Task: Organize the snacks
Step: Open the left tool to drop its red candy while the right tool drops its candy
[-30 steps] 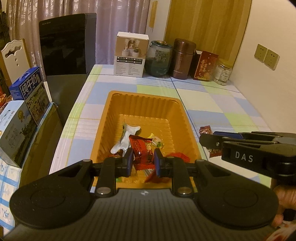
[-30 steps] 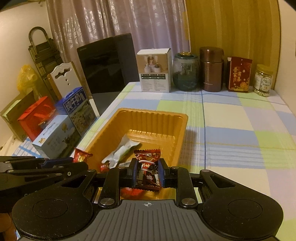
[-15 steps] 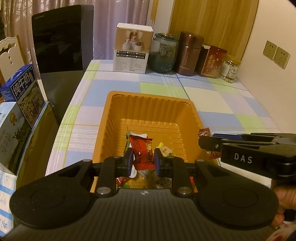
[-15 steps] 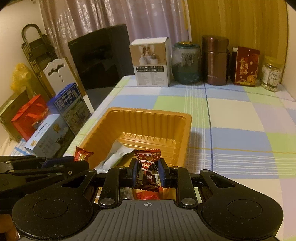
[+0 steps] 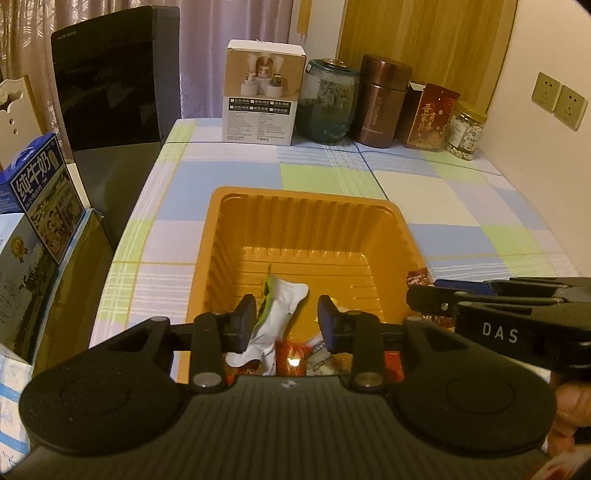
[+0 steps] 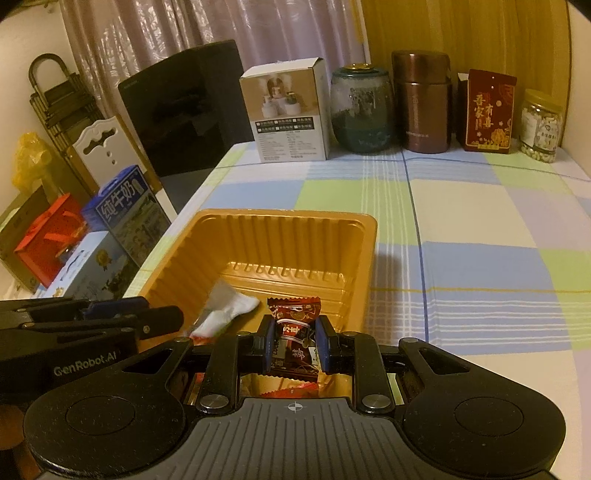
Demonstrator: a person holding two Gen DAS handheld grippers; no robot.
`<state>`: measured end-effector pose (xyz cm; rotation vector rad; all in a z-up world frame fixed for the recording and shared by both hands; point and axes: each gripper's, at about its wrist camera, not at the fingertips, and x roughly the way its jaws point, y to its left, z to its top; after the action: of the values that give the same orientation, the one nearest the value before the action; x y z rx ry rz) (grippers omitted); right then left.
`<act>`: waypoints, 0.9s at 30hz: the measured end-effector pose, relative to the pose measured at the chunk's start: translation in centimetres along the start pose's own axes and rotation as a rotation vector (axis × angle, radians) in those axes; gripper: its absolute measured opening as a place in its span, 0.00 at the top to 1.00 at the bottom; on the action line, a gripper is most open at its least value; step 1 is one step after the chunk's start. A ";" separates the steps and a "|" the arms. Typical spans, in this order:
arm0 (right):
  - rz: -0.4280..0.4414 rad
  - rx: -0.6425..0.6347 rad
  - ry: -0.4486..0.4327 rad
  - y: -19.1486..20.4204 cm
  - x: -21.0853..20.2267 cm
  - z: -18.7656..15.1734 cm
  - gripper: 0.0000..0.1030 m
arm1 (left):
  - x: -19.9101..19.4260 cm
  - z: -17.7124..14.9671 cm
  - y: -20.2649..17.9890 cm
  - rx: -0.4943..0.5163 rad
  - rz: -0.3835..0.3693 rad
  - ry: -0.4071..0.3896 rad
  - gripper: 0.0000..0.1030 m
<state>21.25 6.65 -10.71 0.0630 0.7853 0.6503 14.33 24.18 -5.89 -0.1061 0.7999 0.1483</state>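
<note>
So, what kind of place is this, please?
Probably a home dining room: a table with a checked pastel tablecloth, a white carved wooden chair back, and purple curtains behind it.

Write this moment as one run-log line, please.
left gripper: jaws just opening, empty, above orange tray | right gripper: shut on dark red candy above tray

Home dining room, checked tablecloth (image 6: 461,206), curtains (image 6: 229,33), tea jars (image 6: 362,110), milk cartons (image 5: 40,192), wall sockets (image 5: 559,99)
</note>
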 end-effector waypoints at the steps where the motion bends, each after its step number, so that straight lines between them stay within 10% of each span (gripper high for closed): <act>1: 0.003 0.004 0.001 -0.1 0.0 0.0 0.77 | -0.1 -0.1 0.1 0.001 0.004 -0.003 0.69; 13: 0.103 0.045 -0.009 0.5 -0.1 0.8 0.76 | -2.0 -0.8 1.4 -0.039 0.028 -0.023 0.58; 18: 0.086 0.092 -0.025 -0.1 -0.5 1.1 0.42 | -2.6 -1.2 1.7 -0.058 0.033 -0.022 0.50; 27: 0.052 0.122 -0.030 -1.0 -3.3 0.2 0.41 | -4.5 -2.3 1.4 -0.071 0.046 -0.027 0.31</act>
<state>20.18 4.01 -8.75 0.2045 0.7957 0.6489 9.35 24.78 -4.26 -0.1520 0.7703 0.2214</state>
